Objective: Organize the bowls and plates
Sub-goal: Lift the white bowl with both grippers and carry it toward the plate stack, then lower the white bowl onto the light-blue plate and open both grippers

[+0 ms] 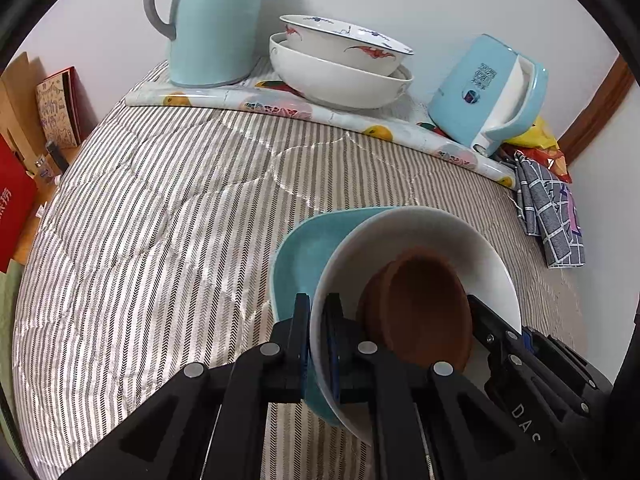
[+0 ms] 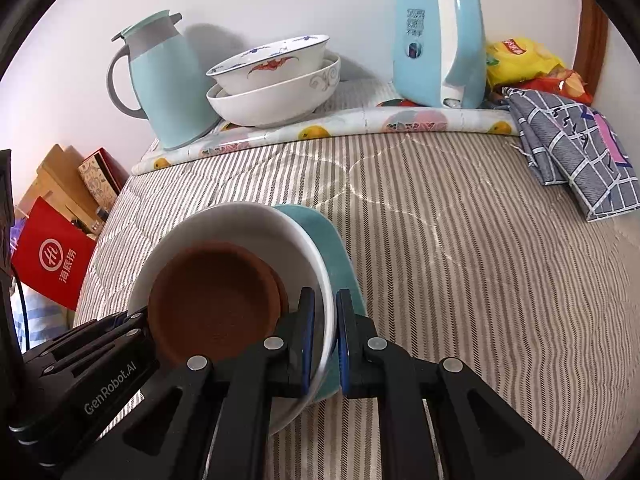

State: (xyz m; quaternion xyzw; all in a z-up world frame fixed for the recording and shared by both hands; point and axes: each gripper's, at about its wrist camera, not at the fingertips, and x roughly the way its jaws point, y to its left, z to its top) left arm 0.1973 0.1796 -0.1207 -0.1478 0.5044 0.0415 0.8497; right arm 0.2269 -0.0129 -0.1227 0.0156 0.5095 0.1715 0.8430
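A white bowl (image 1: 440,236) sits on a teal plate (image 1: 304,252) and holds a small brown dish (image 1: 424,304). My left gripper (image 1: 318,320) is shut on the left rim of the bowl and plate together. The right gripper (image 2: 325,312) is shut on the opposite rim of the same white bowl (image 2: 240,224) and teal plate (image 2: 336,248), with the brown dish (image 2: 212,296) leaning inside. The stack hangs between both grippers over the striped quilted cover (image 1: 168,208). At the back, two larger white bowls (image 1: 340,76) are nested on a fruit-print mat (image 1: 280,108).
A pale blue thermos jug (image 1: 216,20) stands left of the nested bowls and a blue kettle (image 1: 488,88) to their right. A checked cloth (image 2: 572,152) and snack packets (image 2: 520,60) lie at the far right. Boxes and a red bag (image 2: 52,256) sit beyond the left edge.
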